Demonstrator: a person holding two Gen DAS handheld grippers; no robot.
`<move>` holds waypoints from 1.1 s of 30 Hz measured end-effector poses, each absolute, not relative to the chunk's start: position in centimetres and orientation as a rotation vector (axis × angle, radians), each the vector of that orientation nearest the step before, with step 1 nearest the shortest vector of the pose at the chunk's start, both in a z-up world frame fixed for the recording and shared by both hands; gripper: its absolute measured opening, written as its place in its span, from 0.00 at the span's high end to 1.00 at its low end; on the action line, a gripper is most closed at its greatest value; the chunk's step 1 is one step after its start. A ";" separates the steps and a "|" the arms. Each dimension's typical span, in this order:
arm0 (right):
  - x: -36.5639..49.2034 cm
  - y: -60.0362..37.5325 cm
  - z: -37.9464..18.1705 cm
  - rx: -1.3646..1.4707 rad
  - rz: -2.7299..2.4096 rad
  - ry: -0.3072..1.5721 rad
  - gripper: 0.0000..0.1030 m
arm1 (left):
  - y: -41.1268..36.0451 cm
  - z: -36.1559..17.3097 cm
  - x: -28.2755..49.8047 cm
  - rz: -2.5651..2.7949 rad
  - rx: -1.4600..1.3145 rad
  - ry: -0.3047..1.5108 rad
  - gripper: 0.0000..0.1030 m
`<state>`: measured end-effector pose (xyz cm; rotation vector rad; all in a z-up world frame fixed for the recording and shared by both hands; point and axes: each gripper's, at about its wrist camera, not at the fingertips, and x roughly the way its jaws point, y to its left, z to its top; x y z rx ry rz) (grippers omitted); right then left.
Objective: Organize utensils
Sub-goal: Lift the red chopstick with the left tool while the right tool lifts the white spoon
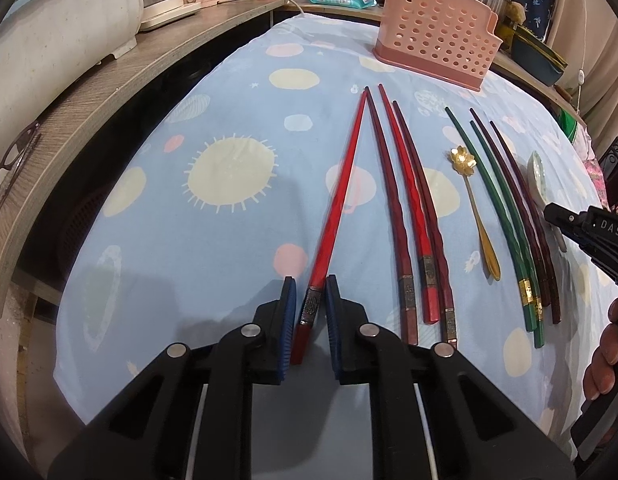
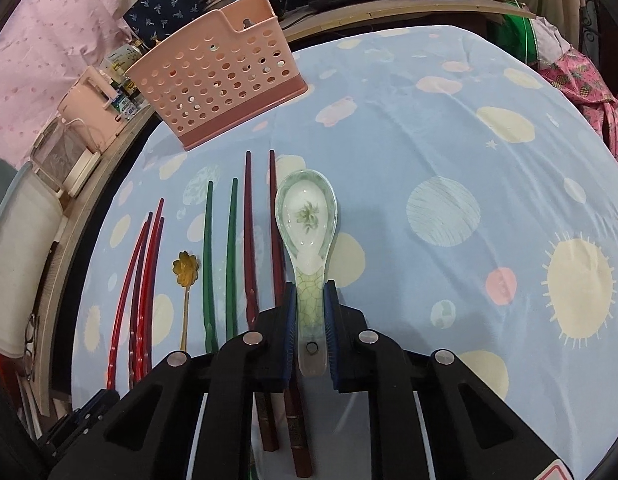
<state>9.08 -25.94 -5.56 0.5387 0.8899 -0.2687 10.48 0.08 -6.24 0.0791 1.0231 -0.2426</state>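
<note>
Your left claw sits low over the worktop, its blue pads on either side of the banded handle end of a bright red chopstick. The pads look just beside the stick; you cannot tell from the left wrist view whether they press it or leave a sliver of gap. That chopstick lies angled, its tip meeting the tip of a dark red chopstick near the far end.

Right of those lie another bright red and another dark red stick, side by side. Next comes a gold flower spoon, bowl end pointing away from you, then a green chopstick pair, then a maroon chopstick pair touching the green ones near the handles.

Your right claw pinches the handle of the ceramic soup spoon, pads against both sides of the crackle-glazed stem. The spoon lies bowl-up on the cloth, bowl pointing away, just right of the maroon pair.

The pink perforated utensil holder stands upright at the far edge of the cloth, beyond the chopstick tips and well apart from both claws. In the left wrist view your right claw's black body enters at the right edge, over the soup spoon.
</note>
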 end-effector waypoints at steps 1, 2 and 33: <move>8.9 -26.0 -5.5 0.522 -0.282 0.891 0.87 | 0.2 -6.2 10.5 -0.245 0.074 1.025 0.86; 8.6 -26.1 -5.5 0.502 -0.298 0.893 0.87 | 0.2 -6.2 10.5 -0.248 0.069 1.026 0.86; 3.2 -26.3 -3.6 0.456 -0.325 0.857 0.90 | 1.2 -3.9 8.3 -0.323 -0.015 1.000 0.93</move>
